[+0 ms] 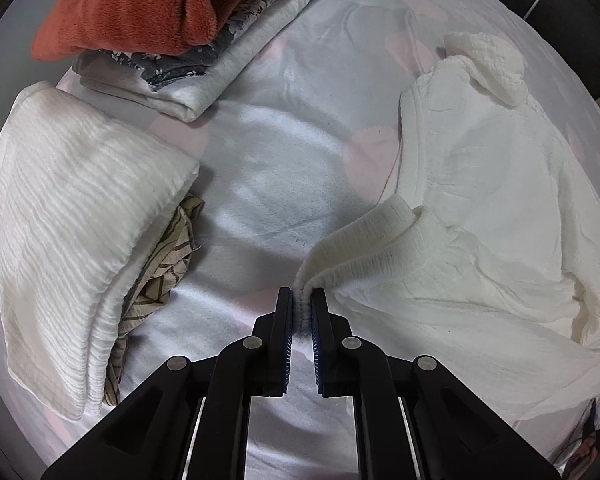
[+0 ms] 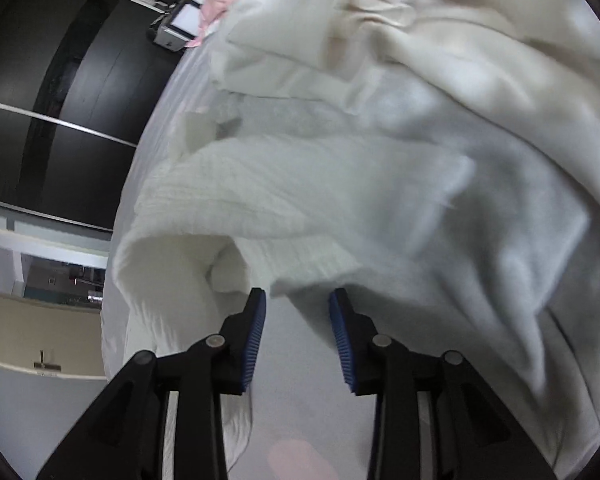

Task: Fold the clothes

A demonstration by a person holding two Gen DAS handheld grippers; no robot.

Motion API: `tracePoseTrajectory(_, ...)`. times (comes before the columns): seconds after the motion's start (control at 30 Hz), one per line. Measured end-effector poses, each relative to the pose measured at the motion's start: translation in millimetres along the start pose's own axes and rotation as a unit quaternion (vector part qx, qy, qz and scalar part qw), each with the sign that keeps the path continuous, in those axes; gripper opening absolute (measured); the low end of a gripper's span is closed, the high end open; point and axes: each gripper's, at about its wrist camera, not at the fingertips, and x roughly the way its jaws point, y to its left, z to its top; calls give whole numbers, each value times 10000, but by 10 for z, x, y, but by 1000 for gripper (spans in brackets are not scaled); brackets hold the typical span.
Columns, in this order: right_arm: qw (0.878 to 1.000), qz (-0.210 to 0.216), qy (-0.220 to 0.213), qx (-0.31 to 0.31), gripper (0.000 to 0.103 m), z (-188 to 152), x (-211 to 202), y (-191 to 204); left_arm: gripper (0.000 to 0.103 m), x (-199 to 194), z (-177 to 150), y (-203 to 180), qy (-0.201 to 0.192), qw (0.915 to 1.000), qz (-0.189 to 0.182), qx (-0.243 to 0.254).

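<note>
step: mid-fold on the white top [image 1: 480,200] | my left gripper [image 1: 302,300] pinching its ribbed cuff [image 1: 364,240] | right gripper [image 2: 297,300] spread, empty | next: guessing I lay the cuff across the body

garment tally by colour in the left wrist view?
White/cream: 3 (folded white knit, folded white cloth, white garment pinched by the left gripper)
Rust red: 1 (fleece)
Grey floral: 1
Beige patterned: 1
Total: 6
</note>
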Motion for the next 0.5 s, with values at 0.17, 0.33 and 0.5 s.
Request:
tracePoseTrajectory(0.17, 9987, 335, 286, -255, 33, -50, 213, 215, 9, 106, -6, -38, 106, 9998, 168, -12)
tracePoseTrajectory(0.33, 9988, 347, 342, 34, 32, 26, 414, 197, 10, 155, -18, -84, 163, 9991, 380, 9)
tracePoseTrajectory(0.5, 9994, 278, 169, 107, 29, 142, 529, 261, 10, 154, -35, -123, 165, 9981, 591, 3)
